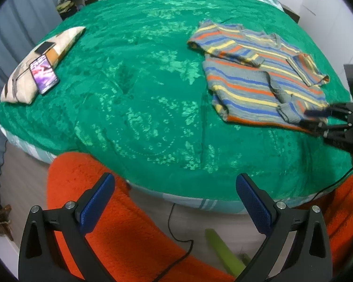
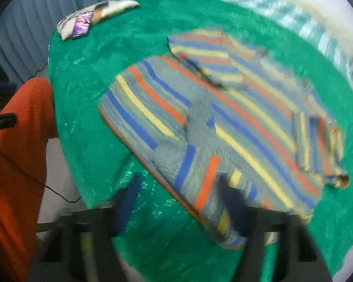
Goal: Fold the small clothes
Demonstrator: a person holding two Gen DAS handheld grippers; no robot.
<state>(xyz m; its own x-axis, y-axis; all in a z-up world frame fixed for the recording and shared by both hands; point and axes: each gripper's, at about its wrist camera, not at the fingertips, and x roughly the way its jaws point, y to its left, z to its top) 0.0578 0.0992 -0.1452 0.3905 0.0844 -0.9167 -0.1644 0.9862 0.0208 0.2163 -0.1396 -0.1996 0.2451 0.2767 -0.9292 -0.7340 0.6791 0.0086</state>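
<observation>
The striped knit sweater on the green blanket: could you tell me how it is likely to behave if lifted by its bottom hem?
The striped knit sweater would probably go floppy and drape, since its sleeves already lie folded limply across it. It looks light for its size. On the plush green blanket it will likely drag and bunch rather than slide.

Left tool (image 1: 175, 202): black frame, 2 blue ribbed pads (image 1: 97, 203), silver screws; person's orange fleece trousers (image 1: 129, 230).

knitted striped sweater (image 1: 258, 75), plush blanket (image 1: 141, 82)
</observation>
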